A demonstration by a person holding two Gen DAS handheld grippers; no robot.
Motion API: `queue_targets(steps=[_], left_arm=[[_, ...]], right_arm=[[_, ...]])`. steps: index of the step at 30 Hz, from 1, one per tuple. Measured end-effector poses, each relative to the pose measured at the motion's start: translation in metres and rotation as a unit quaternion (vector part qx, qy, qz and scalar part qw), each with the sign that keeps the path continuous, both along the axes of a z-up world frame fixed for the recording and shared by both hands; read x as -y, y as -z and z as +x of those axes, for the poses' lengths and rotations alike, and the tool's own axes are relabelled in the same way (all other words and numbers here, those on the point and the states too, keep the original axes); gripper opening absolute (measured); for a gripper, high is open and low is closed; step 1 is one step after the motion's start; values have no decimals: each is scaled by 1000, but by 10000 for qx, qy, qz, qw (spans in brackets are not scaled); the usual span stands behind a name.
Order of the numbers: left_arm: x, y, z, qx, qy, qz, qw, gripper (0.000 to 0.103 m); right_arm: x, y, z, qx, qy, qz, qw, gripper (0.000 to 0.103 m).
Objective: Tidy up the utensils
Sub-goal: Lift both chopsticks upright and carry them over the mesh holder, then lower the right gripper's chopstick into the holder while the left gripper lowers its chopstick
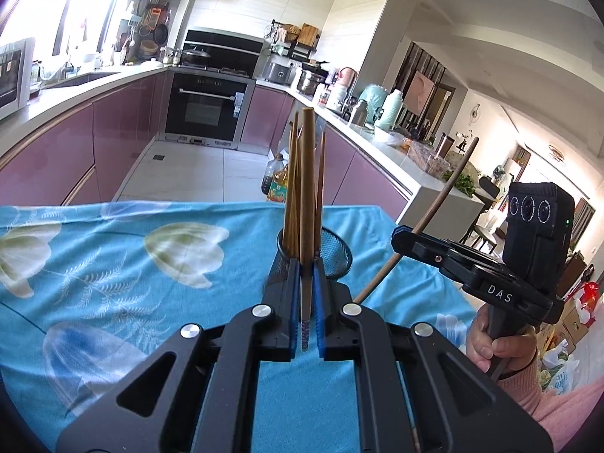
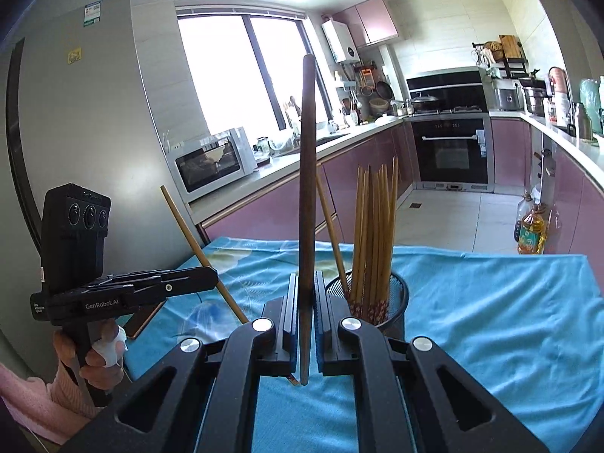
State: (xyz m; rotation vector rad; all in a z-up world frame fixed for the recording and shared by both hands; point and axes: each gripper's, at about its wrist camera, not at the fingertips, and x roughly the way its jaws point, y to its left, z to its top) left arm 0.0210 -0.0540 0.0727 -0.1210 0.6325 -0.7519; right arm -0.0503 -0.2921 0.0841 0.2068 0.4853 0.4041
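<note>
The left claw [image 1: 305, 287] grips a light wooden chopstick [image 1: 307, 204]; the right claw [image 2: 305, 302] clamps a dark brown wooden chopstick [image 2: 307, 196]. Just beyond both stands a black mesh holder [image 2: 392, 302] of chopsticks on the blue floral-clothed tabletop [image 2: 490, 321].

Chopsticks [image 2: 373, 238] stand in holder [image 2: 392, 302] on tablecloth [image 2: 490, 302] (oven [image 2: 451, 151] behind).

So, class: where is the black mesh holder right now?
The black mesh holder stands on the blue cloth, just right of the right gripper, with chopsticks upright inside.
</note>
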Motion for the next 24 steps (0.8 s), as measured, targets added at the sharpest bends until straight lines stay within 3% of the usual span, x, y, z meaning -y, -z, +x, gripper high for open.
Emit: queue_targets(steps=[13,24], left_arm=[[12,-48,4,496,28,-222,9985,8],[31,-68,14,707,-25,-235,9972,8]], right_arm=[[14,-32,4,366,108,-5,9993,6],[16,-45,25,487,183,-74,9986,6]])
